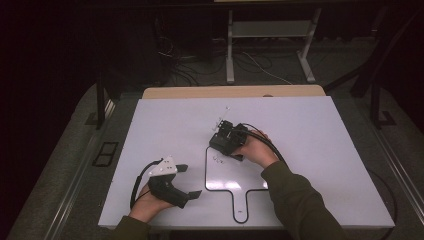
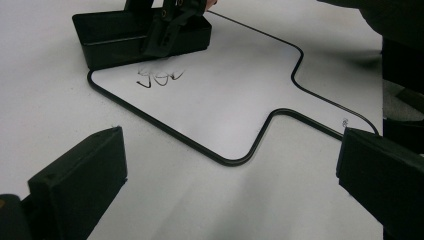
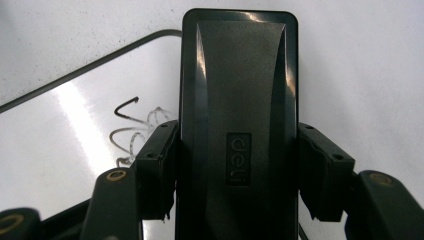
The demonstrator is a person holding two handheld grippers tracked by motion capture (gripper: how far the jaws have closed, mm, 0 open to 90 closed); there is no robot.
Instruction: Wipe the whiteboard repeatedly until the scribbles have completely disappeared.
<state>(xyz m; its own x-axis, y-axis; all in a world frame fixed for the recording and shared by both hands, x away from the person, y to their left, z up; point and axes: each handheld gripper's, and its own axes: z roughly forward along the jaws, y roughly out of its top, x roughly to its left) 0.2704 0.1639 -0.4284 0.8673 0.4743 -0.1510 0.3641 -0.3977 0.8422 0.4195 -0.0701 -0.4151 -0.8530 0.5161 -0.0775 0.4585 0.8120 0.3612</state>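
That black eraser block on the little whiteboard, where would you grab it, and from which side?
Across its two long sides, coming from above, as the right claw does now. The eraser is a long, flat block lying on the whiteboard, and its narrow width fits between the jaws, leaving the felt face free to wipe the scribble.

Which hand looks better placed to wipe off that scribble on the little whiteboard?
The right. Its tongs already clamp the eraser, right beside the scribble. The left tongs rest open, off the whiteboard.
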